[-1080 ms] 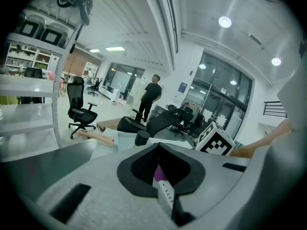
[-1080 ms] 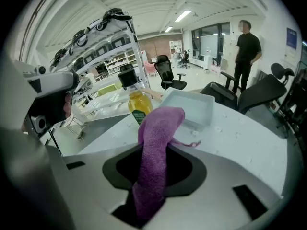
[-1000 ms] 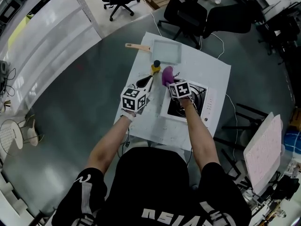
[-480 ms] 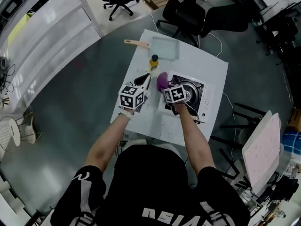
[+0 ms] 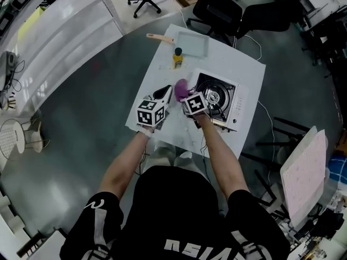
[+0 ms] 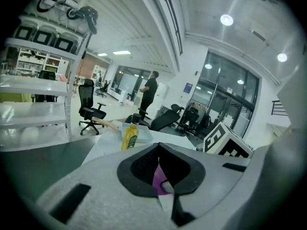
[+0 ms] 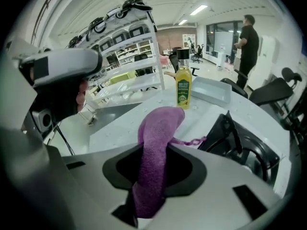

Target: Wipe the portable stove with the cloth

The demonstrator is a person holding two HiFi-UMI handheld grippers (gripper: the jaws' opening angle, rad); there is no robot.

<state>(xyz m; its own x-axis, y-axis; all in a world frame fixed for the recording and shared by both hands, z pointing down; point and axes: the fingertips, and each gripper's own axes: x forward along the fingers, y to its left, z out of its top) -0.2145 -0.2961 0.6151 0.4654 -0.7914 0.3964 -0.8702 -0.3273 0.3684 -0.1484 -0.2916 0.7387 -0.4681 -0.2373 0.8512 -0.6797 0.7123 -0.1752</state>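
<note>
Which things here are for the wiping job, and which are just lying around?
For the job: purple cloth, clamped in the right hand-held gripper; portable stove.

Just lying about: yellow bottle; shallow white tray; office chairs beyond the table.

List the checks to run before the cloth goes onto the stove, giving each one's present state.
1. Cloth gripped in right tongs: ok.
2. Cloth over stove: not ok, it hangs over the table beside the stove.
3. Left tongs shut and empty: ok.
4. Stove top free of pots: ok.
5. Bottle apart from stove: ok.
6. Burner off: cannot tell.
</note>
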